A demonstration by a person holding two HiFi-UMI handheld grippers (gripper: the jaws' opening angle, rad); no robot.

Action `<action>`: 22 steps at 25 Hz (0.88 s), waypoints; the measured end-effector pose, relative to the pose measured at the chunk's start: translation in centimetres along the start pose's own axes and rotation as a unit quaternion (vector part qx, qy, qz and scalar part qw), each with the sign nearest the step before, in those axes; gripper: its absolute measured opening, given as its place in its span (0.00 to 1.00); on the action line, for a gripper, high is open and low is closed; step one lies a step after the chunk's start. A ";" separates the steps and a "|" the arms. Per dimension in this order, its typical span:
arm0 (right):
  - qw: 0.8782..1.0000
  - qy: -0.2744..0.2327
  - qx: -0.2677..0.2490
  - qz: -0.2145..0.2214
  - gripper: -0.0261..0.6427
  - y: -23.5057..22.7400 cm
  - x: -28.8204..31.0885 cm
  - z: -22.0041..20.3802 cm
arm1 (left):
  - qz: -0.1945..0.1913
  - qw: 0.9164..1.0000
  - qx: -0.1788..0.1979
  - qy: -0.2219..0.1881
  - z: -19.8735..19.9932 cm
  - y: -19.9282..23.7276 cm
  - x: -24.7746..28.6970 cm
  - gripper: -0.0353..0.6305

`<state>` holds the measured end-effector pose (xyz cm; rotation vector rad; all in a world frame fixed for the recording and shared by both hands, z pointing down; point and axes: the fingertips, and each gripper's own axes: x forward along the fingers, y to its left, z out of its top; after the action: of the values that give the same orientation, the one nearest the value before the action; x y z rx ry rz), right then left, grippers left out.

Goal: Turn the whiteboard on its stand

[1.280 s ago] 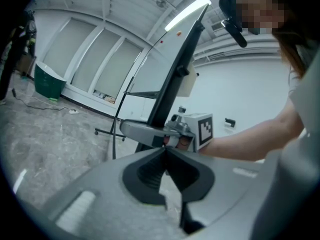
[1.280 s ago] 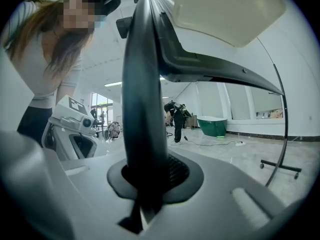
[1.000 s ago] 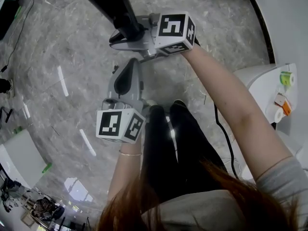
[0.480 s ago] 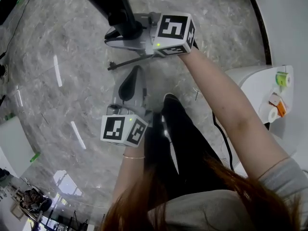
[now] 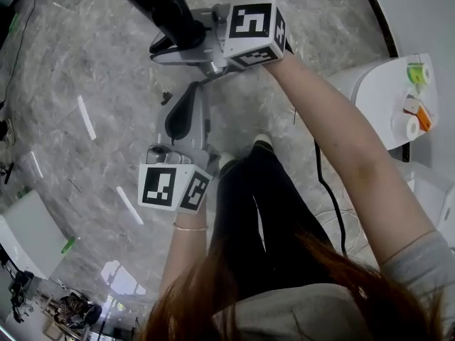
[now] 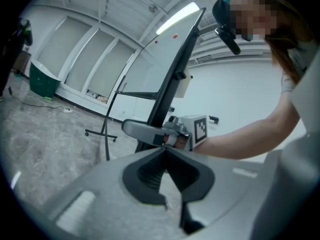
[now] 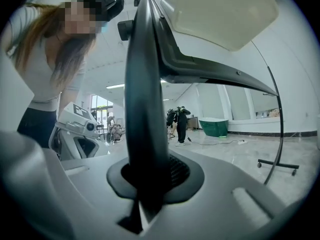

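The whiteboard (image 6: 160, 59) stands tilted in its black frame (image 6: 172, 84) on a stand with castors (image 7: 277, 165). My right gripper (image 5: 160, 48) is shut on the black frame (image 5: 170, 9), which runs up between its pads (image 7: 172, 171) in the right gripper view. That gripper (image 6: 150, 130) also shows in the left gripper view, clamped on the frame's edge. My left gripper (image 5: 193, 91) is a little nearer to me and below the right one. It is shut, its pads (image 6: 150, 171) meeting at the tip with nothing between them, and it points toward the frame without touching it.
A white counter (image 5: 377, 98) with tape rolls (image 5: 416, 73) stands at the right, and a black cable (image 5: 327, 190) trails on the marble floor beside the person's legs (image 5: 249, 190). A green bin (image 7: 215, 126) and people (image 7: 179, 126) are far off. A white panel (image 5: 28, 233) lies at lower left.
The person has stepped across the floor and both grippers have shifted along with the frame. The right gripper's hold on the frame is unchanged, and the left stays empty.
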<state>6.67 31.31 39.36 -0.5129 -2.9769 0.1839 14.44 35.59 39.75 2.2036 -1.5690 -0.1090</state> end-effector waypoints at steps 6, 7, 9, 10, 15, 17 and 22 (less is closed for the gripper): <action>1.000 -0.012 -0.008 -0.020 0.09 3.4 -2.0 -1.6 | 0.004 1.000 0.012 0.003 -3.2 -3.8 -1.9 0.05; 1.000 -0.012 -0.010 -0.024 0.09 3.5 -1.9 -1.5 | 0.011 1.000 0.006 -0.001 -3.3 -4.0 -2.2 0.05; 1.000 -0.010 -0.008 -0.020 0.09 4.3 -1.7 -1.7 | 0.025 1.000 -0.005 -0.011 -3.7 -4.5 -3.1 0.05; 1.000 -0.010 -0.006 -0.017 0.09 4.8 -1.7 -1.9 | 0.031 0.999 -0.009 -0.016 -3.8 -4.9 -3.5 0.05; 0.999 -0.013 -0.005 -0.033 0.10 6.8 -2.2 -1.9 | 0.046 0.998 -0.021 -0.026 -4.9 -6.5 -5.7 0.05; 0.999 -0.014 -0.001 -0.038 0.10 8.0 -2.2 -2.1 | 0.040 0.999 -0.022 -0.015 -5.8 -7.0 -6.4 0.05; 0.999 -0.024 -0.003 -0.046 0.11 10.8 -2.4 -2.5 | 0.011 1.000 -0.016 -0.015 -6.6 -7.7 -7.3 0.05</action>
<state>12.72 40.87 40.13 -0.3770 -3.0405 0.1807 20.63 46.31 41.44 2.1683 -1.5959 -0.1608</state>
